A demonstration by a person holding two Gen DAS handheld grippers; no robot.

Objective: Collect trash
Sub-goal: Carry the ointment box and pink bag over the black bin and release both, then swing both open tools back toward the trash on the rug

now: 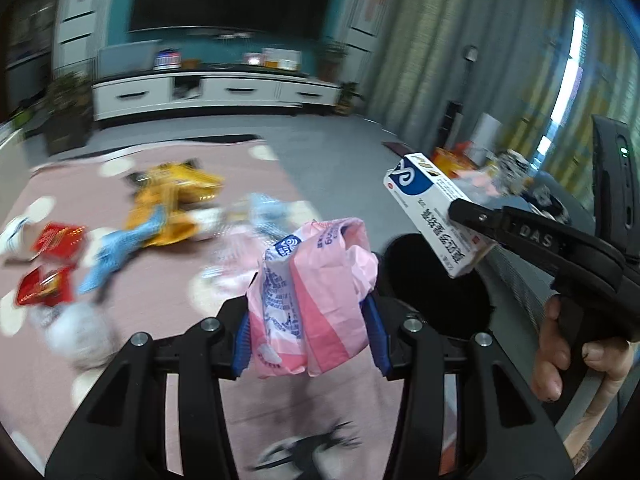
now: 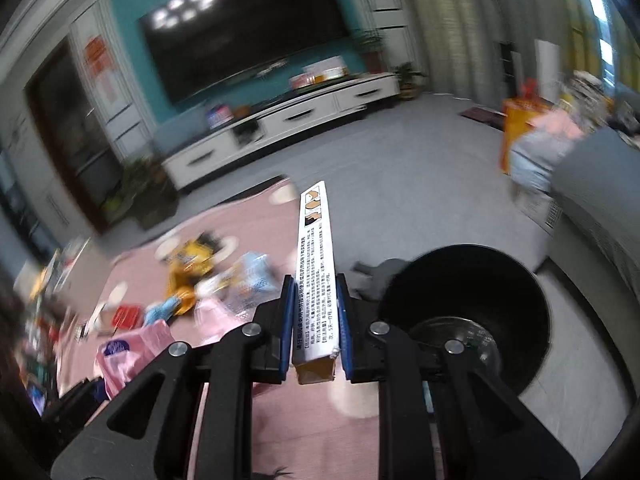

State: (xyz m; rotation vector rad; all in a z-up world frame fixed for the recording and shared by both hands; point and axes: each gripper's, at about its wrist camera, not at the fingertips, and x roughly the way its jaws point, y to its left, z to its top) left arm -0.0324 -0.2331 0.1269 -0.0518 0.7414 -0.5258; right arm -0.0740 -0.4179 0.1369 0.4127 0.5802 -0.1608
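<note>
My left gripper (image 1: 308,338) pinches a soft, crumpled pink wrapper (image 1: 312,296); my right gripper (image 2: 314,330) clamps a light, stiff box (image 2: 315,264) by its end.

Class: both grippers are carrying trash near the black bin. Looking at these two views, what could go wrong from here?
1. The crumpled pink plastic wrapper bulges well beyond the left gripper jaws; being soft, it may slip out before reaching the round black bin.
2. The right gripper clamps the long white cardboard box near one end, so it might pivot and miss the bin.
</note>
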